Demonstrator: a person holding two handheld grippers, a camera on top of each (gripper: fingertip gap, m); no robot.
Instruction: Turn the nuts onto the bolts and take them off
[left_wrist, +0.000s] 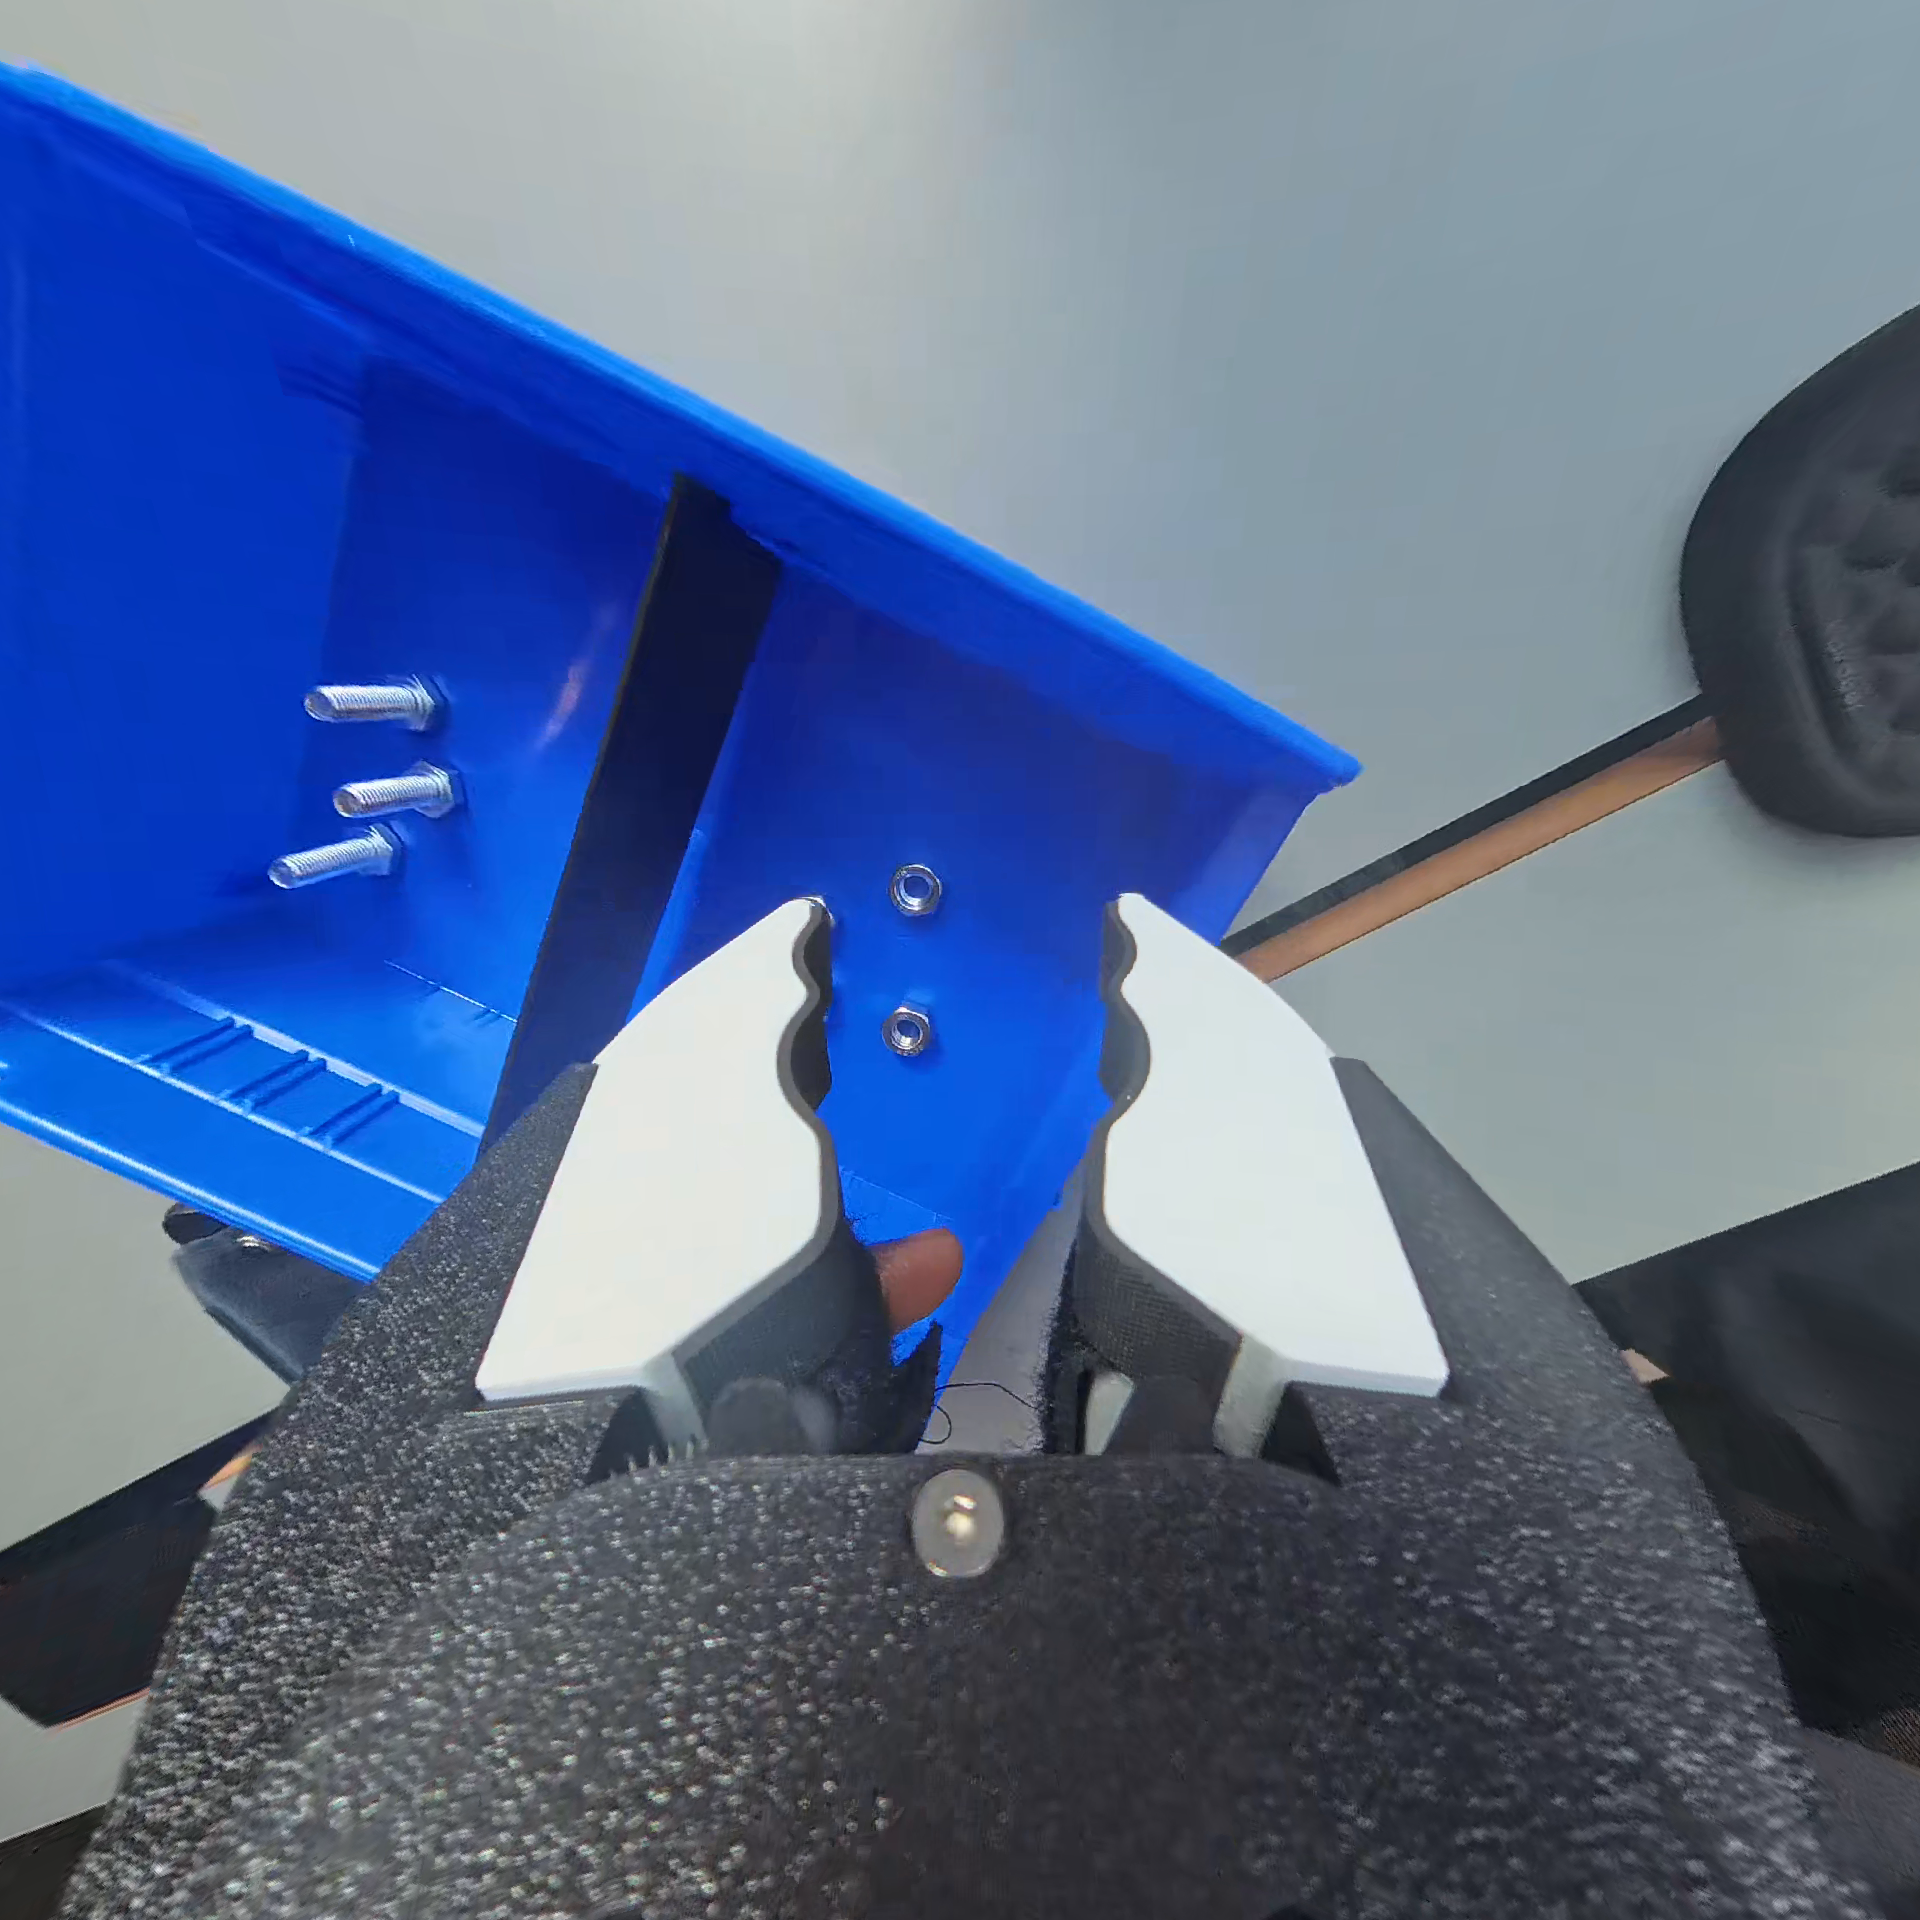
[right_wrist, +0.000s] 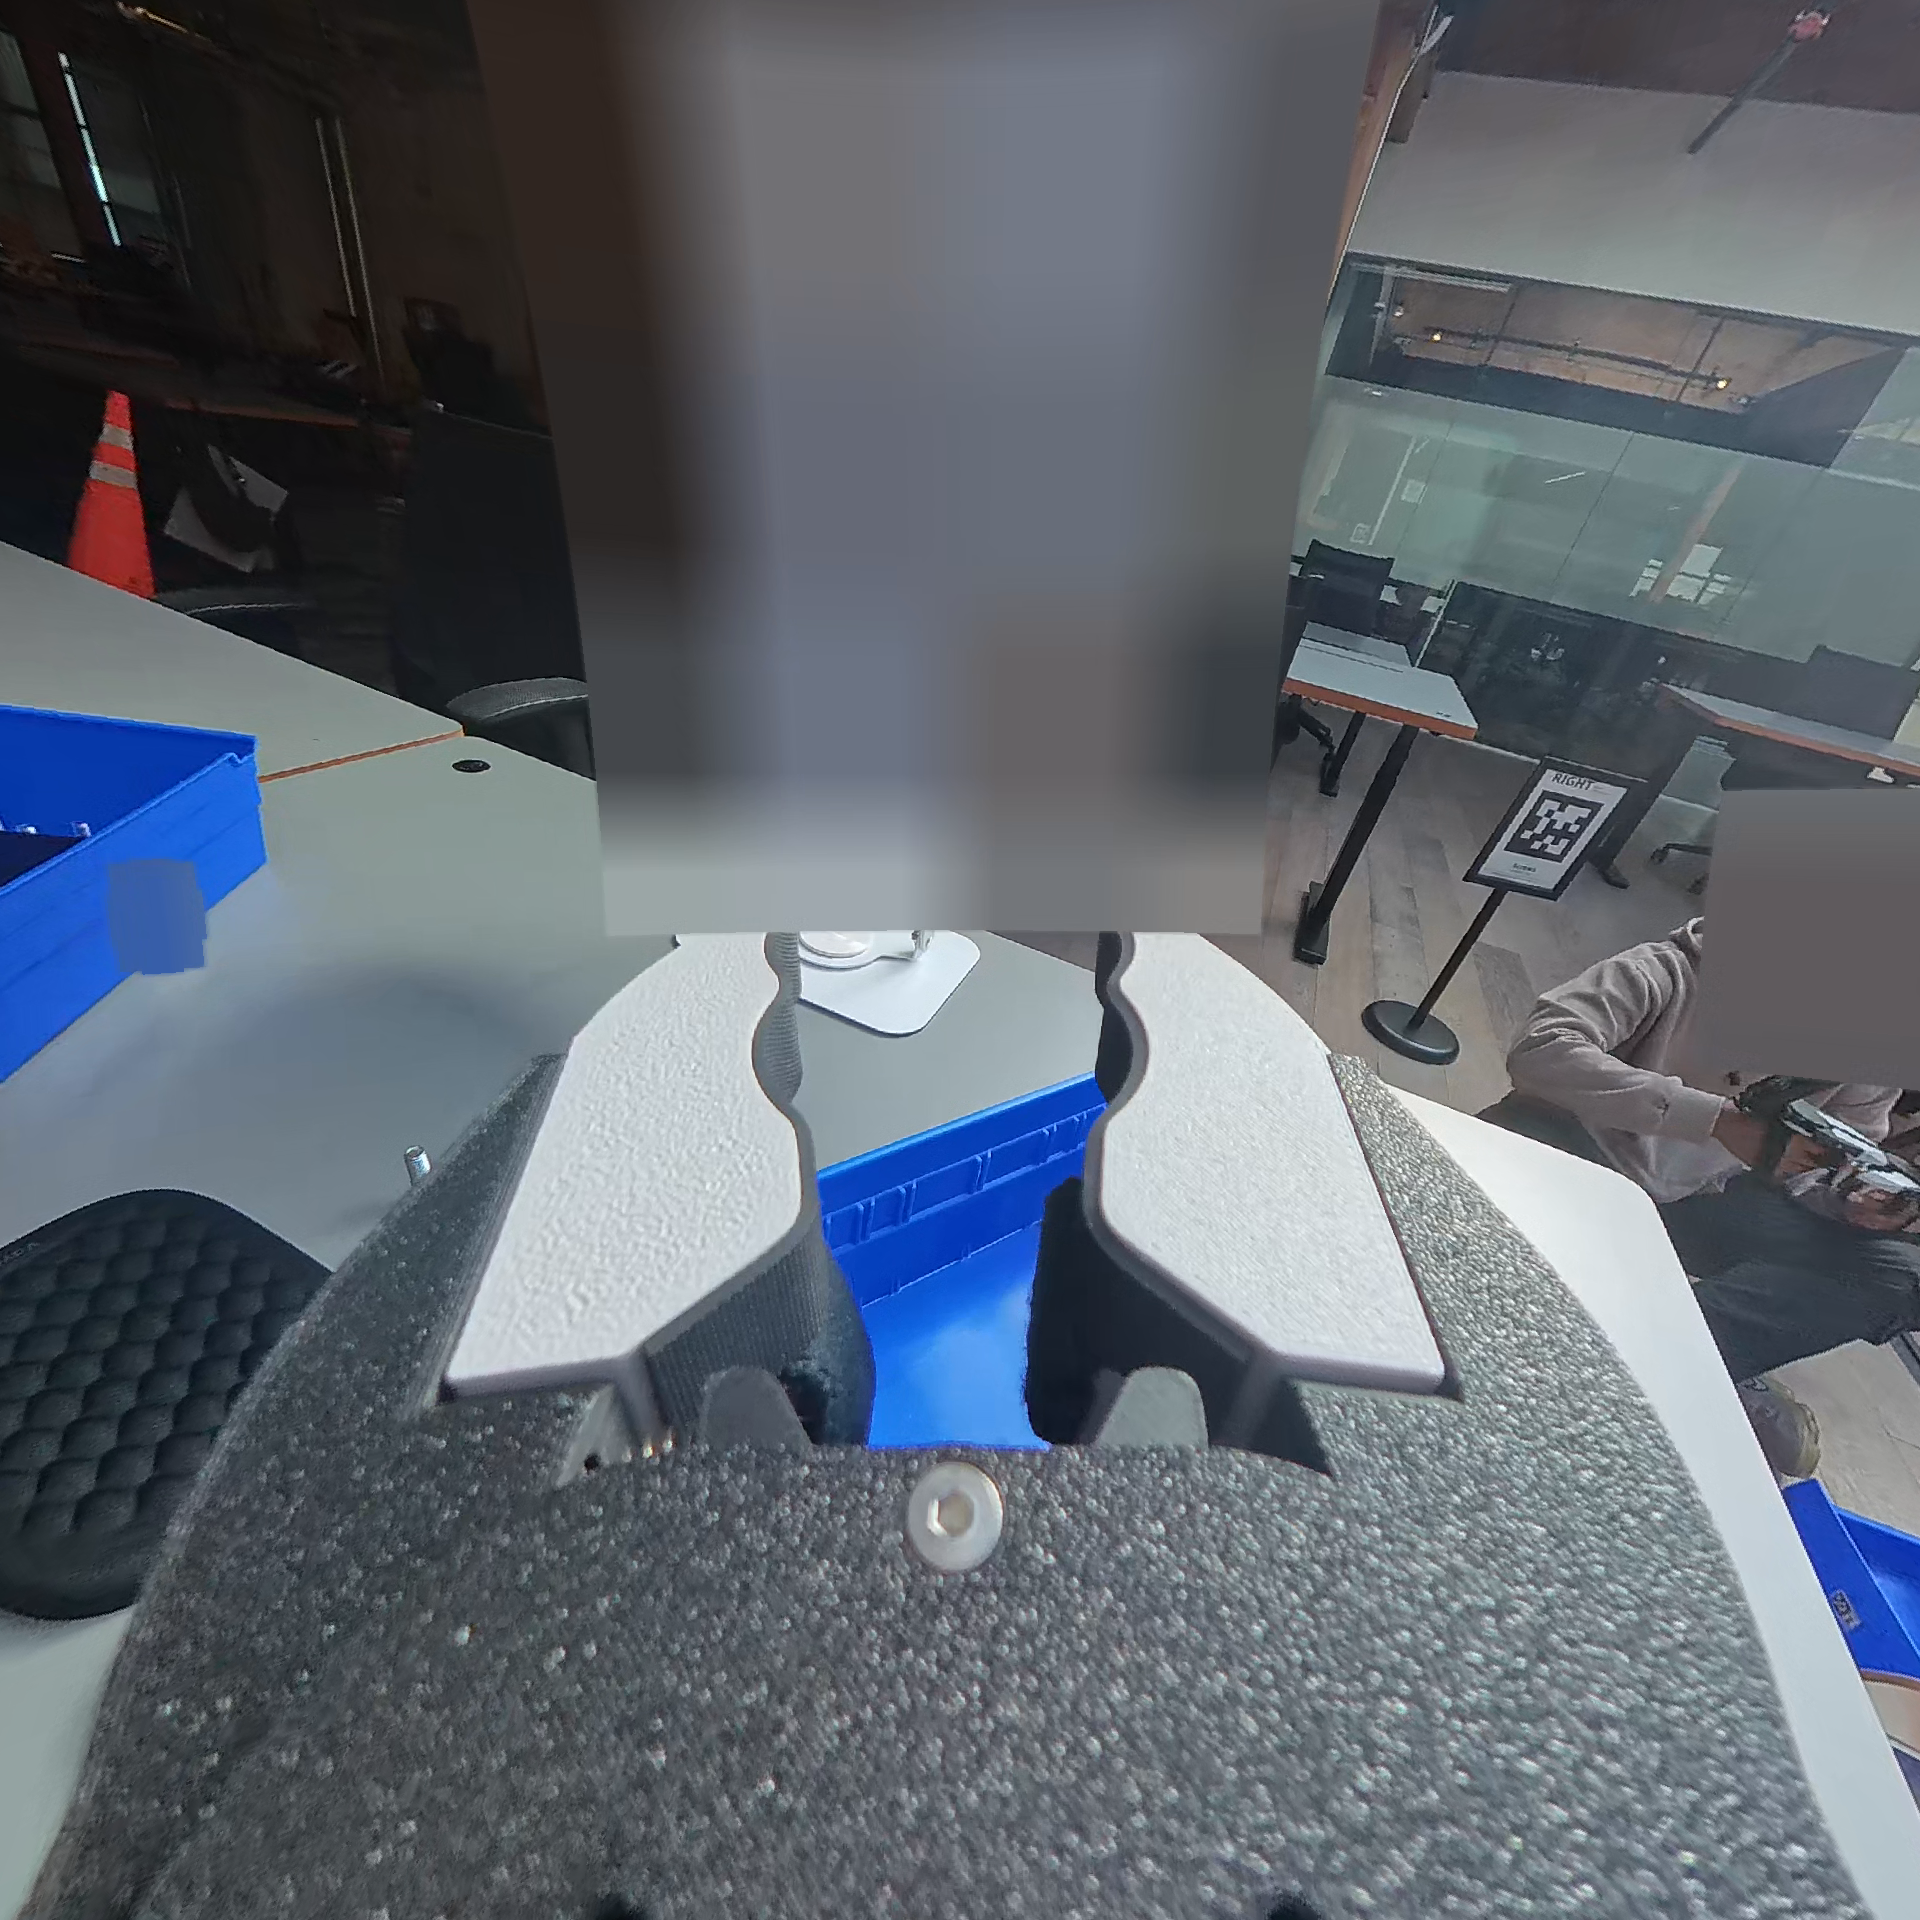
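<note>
A blue bin (left_wrist: 208, 468) is split by a black divider (left_wrist: 665, 779). Three silver bolts (left_wrist: 395, 795) lie in its left compartment. Two nuts (left_wrist: 915, 889) (left_wrist: 906, 1031) lie in the right compartment, and a third peeks out behind my left fingertip (left_wrist: 800, 935). My left gripper (left_wrist: 966, 912) is open and empty, hovering over the nut compartment. My right gripper (right_wrist: 945, 945) is open and empty, held above the near edge of a blue bin (right_wrist: 956, 1195) and pointing across the table. A single bolt (right_wrist: 416, 1158) shows on the table beside its left finger.
A gloved hand's fingertip (left_wrist: 920, 1268) rests at the bin's near wall. A black padded rest (left_wrist: 1818, 623) (right_wrist: 104, 1382) lies on the grey table. A second blue bin (right_wrist: 125, 831) stands at the left, a white stand base (right_wrist: 883, 977) ahead. A seated person (right_wrist: 1662, 1091) is right. My right fingertips sit around 60 centimetres from my left ones.
</note>
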